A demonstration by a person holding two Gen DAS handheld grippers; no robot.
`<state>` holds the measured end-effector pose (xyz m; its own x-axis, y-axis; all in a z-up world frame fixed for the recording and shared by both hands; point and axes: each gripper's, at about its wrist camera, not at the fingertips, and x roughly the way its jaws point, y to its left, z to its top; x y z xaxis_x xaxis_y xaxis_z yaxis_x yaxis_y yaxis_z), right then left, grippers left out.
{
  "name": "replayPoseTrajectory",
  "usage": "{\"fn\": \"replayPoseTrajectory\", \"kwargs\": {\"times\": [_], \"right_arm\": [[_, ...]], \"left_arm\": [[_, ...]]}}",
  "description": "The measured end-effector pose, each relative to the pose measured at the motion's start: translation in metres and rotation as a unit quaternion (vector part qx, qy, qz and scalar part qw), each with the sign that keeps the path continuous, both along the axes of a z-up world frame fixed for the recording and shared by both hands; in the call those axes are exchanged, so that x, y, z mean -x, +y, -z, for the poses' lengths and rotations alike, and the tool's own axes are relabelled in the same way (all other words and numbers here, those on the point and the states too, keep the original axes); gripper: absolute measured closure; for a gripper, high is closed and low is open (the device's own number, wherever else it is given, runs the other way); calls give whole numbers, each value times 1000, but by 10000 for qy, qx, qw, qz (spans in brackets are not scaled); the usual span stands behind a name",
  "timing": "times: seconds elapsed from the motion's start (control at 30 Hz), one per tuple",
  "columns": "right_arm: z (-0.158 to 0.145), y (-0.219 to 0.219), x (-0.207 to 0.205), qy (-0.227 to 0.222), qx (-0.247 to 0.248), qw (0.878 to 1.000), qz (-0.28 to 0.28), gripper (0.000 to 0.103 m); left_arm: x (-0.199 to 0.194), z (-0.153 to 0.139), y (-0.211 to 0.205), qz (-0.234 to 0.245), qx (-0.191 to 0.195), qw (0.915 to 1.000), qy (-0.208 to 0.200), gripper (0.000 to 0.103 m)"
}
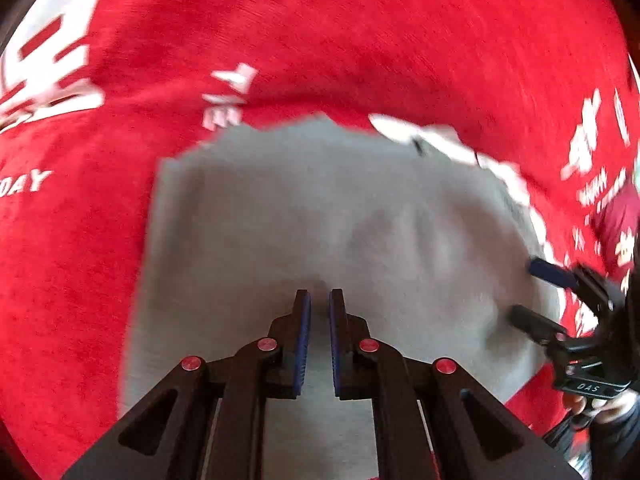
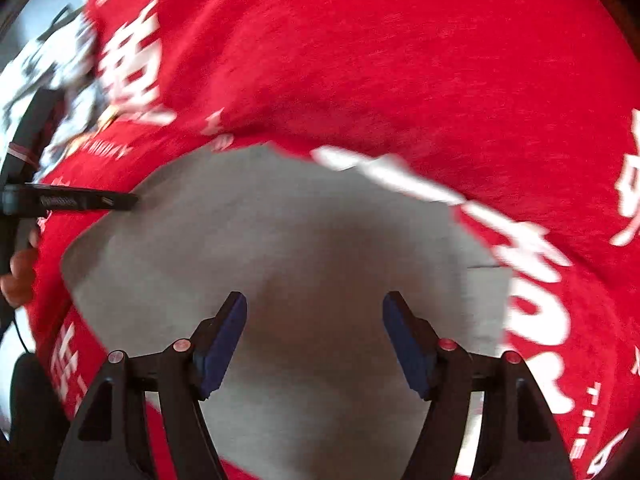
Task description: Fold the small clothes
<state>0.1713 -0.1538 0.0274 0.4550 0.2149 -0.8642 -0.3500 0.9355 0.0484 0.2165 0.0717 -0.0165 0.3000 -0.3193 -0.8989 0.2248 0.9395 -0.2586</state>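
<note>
surface: covered by a red cloth [image 1: 360, 40] printed with white lettering, filling most of both views | upper left of right wrist view: a pale area with dark blurred shapes [image 2: 44, 64] is seen past the cloth's edge, not identifiable | light: bright, even | walls, floor, windows: cannot be told

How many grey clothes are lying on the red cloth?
1: a flat grey fabric garment lies in the middle of the red printed cloth. More may be hidden outside the views.
</note>
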Motion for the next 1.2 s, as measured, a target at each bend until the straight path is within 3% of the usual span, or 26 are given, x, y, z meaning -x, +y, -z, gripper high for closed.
{"fn": "replayPoseTrajectory", "kwargs": {"times": [0.03,0.1,0.17,0.27,0.33,0.4,0.43,0.53,0.67,0.73,0.77,0.87,1.07,1.2], "right_arm": [[10,1,-1,136,67,9999,-25,29],[26,-11,0,154,337,9993,66,24],[24,-39,5,123,-62,9991,390,23],[17,-85,18,66,-144,9948,1007,23],[11,-100,27,79,-222,9931,1145,25],[6,-105,34,101,476,9857,1613,23],[2,-105,39,74,523,9840,1699,23],[-20,-88,63,-197,-181,9843,1743,23],[-24,-25,77,-113,-580,9925,1069,23],[-11,6,76,36,-507,9962,710,23],[-2,12,76,87,-346,9968,714,23],[18,-17,77,226,-298,9929,1128,23],[10,-69,95,139,-353,9892,1415,23],[2,-56,101,193,206,9912,1294,23]], "left_arm": [[2,3,-4,18,-190,9997,-144,94],[1,3,6,-84,-16,9997,-207,94],[-4,3,34,-445,239,9987,-11,94],[-4,2,75,-1106,-389,9931,38,94],[3,0,98,-1384,-404,9895,93,94],[19,-11,108,-1605,-173,9869,30,94],[27,-15,103,-1622,-96,9867,-48,94],[52,-26,66,-1258,14,9917,-261,94],[78,-26,2,-336,-82,9985,-432,93],[81,-11,-6,-290,-361,9984,-326,94],[80,0,-2,-355,-441,9981,-240,94],[84,3,26,-516,51,9981,-337,93],[94,6,73,-769,600,9951,-177,93],[109,-2,88,-1253,369,9909,-313,93]]}}
